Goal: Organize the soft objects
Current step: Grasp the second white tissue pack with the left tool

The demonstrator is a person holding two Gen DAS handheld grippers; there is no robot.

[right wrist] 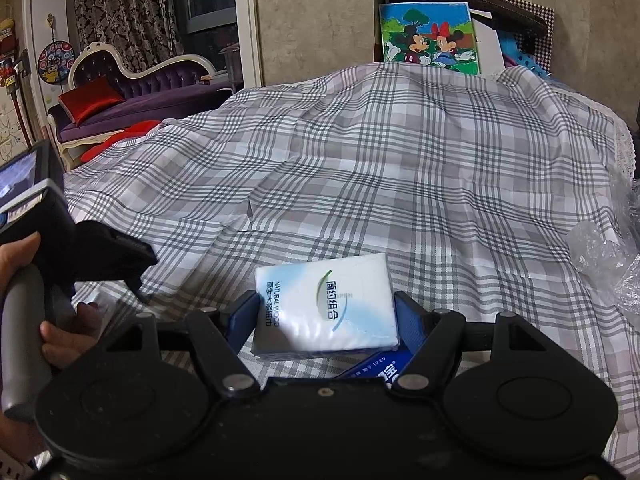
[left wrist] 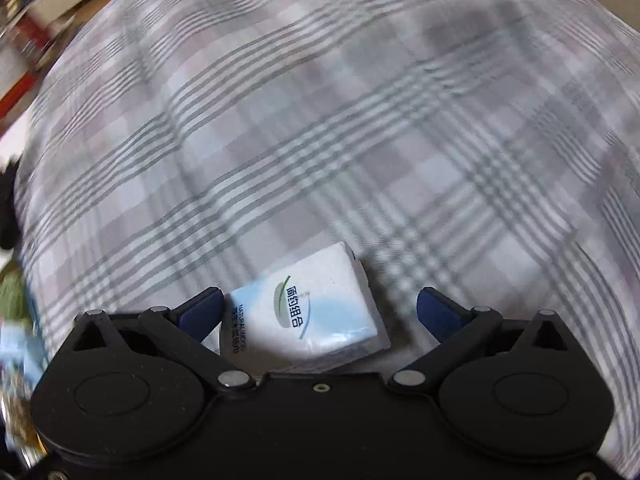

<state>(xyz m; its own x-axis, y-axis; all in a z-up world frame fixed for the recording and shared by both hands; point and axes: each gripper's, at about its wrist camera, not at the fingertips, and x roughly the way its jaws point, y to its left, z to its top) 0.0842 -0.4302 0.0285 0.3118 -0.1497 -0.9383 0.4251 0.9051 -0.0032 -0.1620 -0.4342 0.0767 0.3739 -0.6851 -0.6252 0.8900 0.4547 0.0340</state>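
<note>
The right gripper [right wrist: 326, 312] pinched a white tissue pack [right wrist: 326, 306] by its two short sides, just above the checked sheet [right wrist: 400, 168] near the bed's near edge. Being soft, the pack could buckle or slide out if squeezed unevenly. The left gripper [left wrist: 320, 312] stood spread, its left pad touching or just beside a second tissue pack [left wrist: 308, 308] lying on the sheet, nothing clamped. A blue packet [right wrist: 380, 364] under the right gripper was mostly hidden; the left view was blurred.

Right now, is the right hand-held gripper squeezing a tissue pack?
Yes, the right hand-held gripper's two blue pads press both sides of the white tissue pack above the plaid cloth.
</note>
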